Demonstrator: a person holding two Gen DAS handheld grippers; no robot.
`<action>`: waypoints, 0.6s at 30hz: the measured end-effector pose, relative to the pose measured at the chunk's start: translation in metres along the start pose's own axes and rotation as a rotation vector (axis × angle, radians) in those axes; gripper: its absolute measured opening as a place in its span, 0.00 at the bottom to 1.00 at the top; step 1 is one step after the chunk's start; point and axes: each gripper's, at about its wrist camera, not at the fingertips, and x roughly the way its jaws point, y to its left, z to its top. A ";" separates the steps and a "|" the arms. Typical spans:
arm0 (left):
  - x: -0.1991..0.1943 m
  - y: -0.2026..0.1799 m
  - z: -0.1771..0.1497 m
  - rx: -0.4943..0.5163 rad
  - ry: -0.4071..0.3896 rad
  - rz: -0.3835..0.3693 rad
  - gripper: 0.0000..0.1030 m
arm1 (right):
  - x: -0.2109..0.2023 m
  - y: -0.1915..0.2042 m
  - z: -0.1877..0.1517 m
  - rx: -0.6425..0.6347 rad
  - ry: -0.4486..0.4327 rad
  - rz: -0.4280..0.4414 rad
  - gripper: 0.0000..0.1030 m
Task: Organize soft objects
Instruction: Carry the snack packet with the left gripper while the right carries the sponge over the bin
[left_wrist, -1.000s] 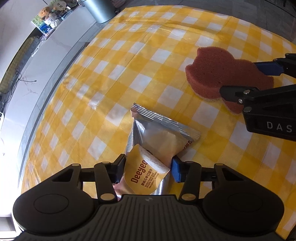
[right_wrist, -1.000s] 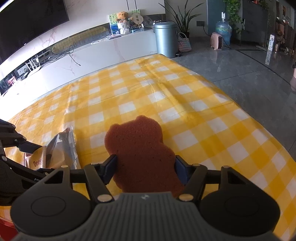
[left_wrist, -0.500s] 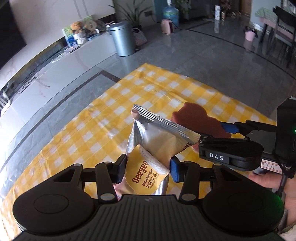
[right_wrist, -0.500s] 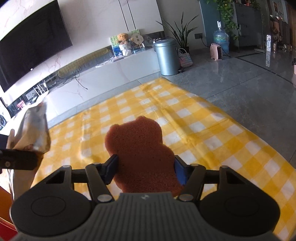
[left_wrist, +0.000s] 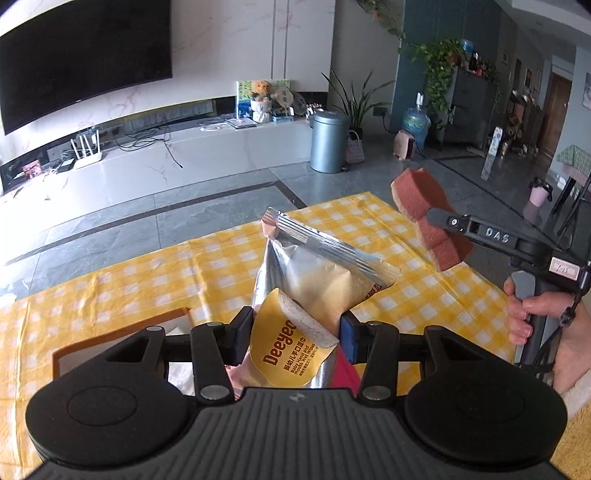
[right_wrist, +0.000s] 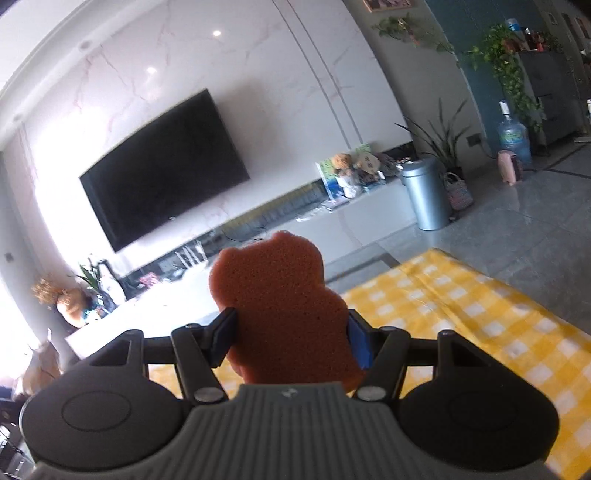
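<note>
Both hand-held grippers have risen since a second ago, lifting their loads off the yellow checked desk (left_wrist: 207, 266). Left hand-held gripper (left_wrist: 295, 338) clamps a silver wipes pack (left_wrist: 317, 273), long axis pointing up and away. Right hand-held gripper (right_wrist: 290, 338) squeezes a brown bear sponge (right_wrist: 277, 295), head end pointing forward and up, above the desk.
</note>
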 end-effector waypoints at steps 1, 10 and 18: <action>-0.011 0.012 -0.009 -0.041 -0.024 0.003 0.53 | -0.006 0.009 0.001 0.001 -0.014 0.041 0.61; -0.046 0.075 -0.056 -0.233 -0.102 0.098 0.53 | -0.005 0.125 -0.017 -0.168 0.085 0.404 0.61; -0.059 0.119 -0.100 -0.316 -0.122 0.241 0.53 | 0.031 0.206 -0.076 -0.350 0.377 0.620 0.61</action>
